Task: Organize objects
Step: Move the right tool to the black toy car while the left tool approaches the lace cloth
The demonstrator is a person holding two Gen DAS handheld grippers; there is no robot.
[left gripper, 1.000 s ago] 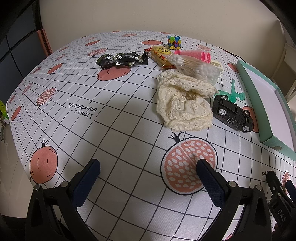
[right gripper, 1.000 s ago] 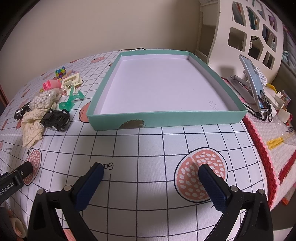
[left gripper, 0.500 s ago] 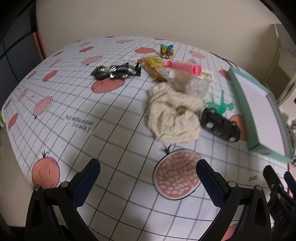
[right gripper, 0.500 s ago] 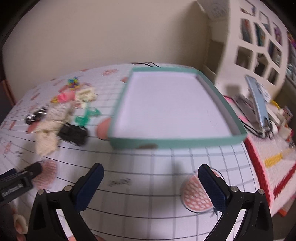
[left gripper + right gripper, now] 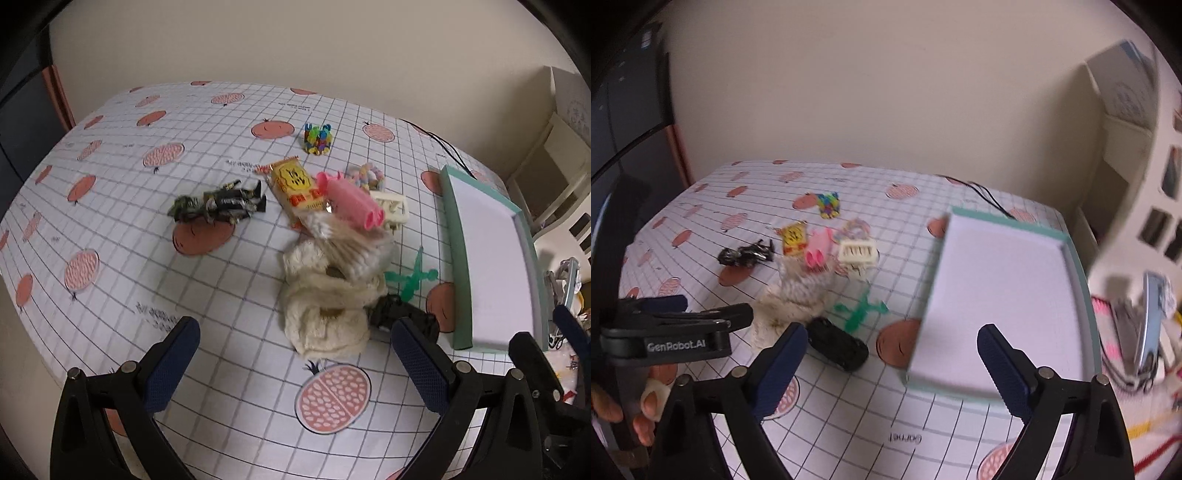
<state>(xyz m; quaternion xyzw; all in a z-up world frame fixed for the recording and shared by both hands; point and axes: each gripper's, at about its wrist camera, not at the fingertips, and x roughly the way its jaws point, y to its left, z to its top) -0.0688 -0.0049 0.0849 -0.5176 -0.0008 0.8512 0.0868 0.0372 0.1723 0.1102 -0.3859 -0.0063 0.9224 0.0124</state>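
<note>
Plain beige wall [image 5: 295, 44], white cubby shelf [image 5: 1152, 155] at right

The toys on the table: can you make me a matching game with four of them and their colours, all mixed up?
Things:
1. toy car
2. roller
3. snack packet
4. tray

Colours:
A. pink
B. yellow and orange
C. teal rim, white inside
D. black

Right pairs: 1-D, 2-A, 3-B, 4-C.
</note>
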